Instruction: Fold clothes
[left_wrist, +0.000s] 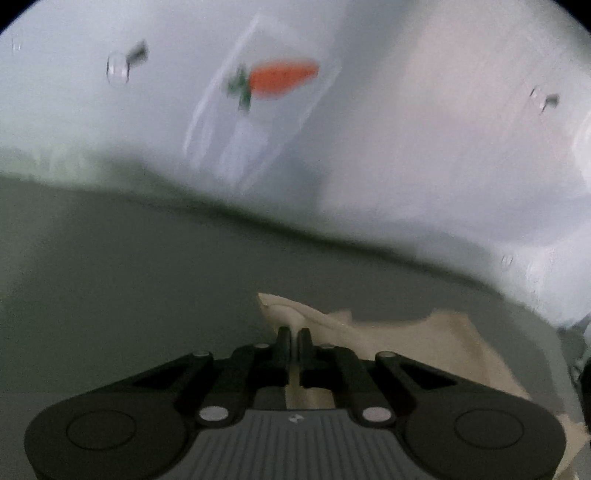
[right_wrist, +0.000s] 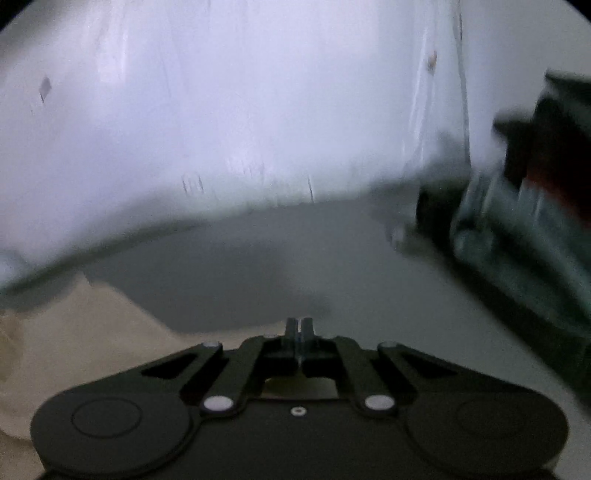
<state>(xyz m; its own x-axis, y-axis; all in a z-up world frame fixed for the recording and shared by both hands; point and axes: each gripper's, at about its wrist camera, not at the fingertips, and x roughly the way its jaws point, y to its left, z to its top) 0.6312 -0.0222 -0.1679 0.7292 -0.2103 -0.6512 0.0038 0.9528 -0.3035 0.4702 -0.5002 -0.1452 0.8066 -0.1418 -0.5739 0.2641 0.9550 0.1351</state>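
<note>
left gripper (left_wrist: 294, 332) pinched tight on a raised corner of the cream cloth (left_wrist: 424, 343), rest of the cloth trailing to its right over the grey surface (left_wrist: 129, 258). right gripper (right_wrist: 300, 325) also closed, thin cloth edge seems caught btwn its jaws; cream cloth (right_wrist: 74, 343) spreads to its left. white wall w/ a carrot sticker (left_wrist: 275, 79) behind. both views blurry.
</note>
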